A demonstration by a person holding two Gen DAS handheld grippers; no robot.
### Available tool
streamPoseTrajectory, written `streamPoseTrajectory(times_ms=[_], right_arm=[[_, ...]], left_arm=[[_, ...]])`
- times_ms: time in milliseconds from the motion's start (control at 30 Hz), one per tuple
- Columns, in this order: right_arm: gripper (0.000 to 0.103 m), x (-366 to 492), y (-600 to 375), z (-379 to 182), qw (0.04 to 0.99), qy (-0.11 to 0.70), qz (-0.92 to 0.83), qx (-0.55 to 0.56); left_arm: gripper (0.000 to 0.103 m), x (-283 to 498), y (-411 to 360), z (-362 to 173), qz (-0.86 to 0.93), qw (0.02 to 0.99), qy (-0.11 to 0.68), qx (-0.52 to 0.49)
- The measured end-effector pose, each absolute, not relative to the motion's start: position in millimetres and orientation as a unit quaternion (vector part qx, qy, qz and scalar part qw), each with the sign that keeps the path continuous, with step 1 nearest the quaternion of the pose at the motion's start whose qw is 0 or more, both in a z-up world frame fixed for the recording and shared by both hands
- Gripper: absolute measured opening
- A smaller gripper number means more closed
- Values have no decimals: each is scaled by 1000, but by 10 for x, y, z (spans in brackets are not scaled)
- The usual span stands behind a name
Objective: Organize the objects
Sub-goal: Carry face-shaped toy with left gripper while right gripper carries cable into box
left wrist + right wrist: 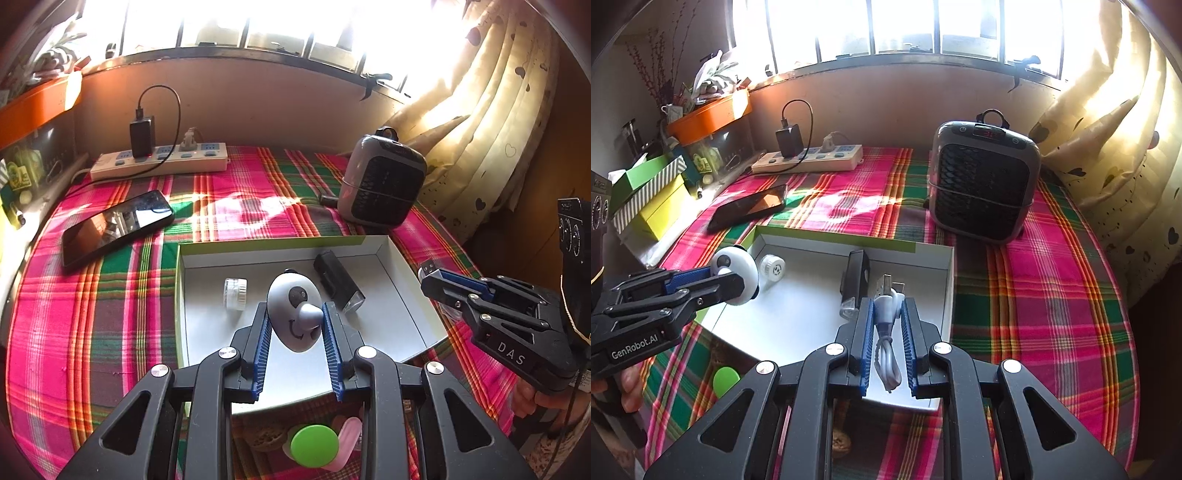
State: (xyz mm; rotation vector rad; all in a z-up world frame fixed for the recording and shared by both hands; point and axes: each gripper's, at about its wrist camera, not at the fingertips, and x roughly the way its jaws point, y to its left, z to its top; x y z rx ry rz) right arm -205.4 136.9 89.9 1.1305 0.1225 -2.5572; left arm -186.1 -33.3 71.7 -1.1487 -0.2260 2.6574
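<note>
Left wrist: left gripper (295, 317) clamps panda toy (293, 314) over white box (402, 302), prob to drop in w/ flashlight (338, 282).

Right wrist: right gripper (888, 321) pinches USB cable (886, 325) above same box, near flashlight.

left hand-held gripper (295, 325) clamped shut, right hand-held gripper (888, 317) clamped shut

Green disc (314, 446): lower centre, partly hidden behind gripper frame.
Pink item (349, 441): mostly hidden, identity unclear.
Heater display (988, 132): digits unreadable.
Window (905, 26): overexposed.
</note>
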Motion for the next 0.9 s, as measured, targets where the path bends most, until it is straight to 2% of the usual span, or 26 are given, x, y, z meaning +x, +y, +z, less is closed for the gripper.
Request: streamPoseTrajectory(times_ms=[400,900], right_arm=[[16,-2549,1264,629,168,36,-884,435],[16,-2736,1193,423,162,52,-876,450]], left_arm=[[25,-2324,-224,520,896,126,-69,-419],[25,-2608,-159,283,885,124,-63,-445]])
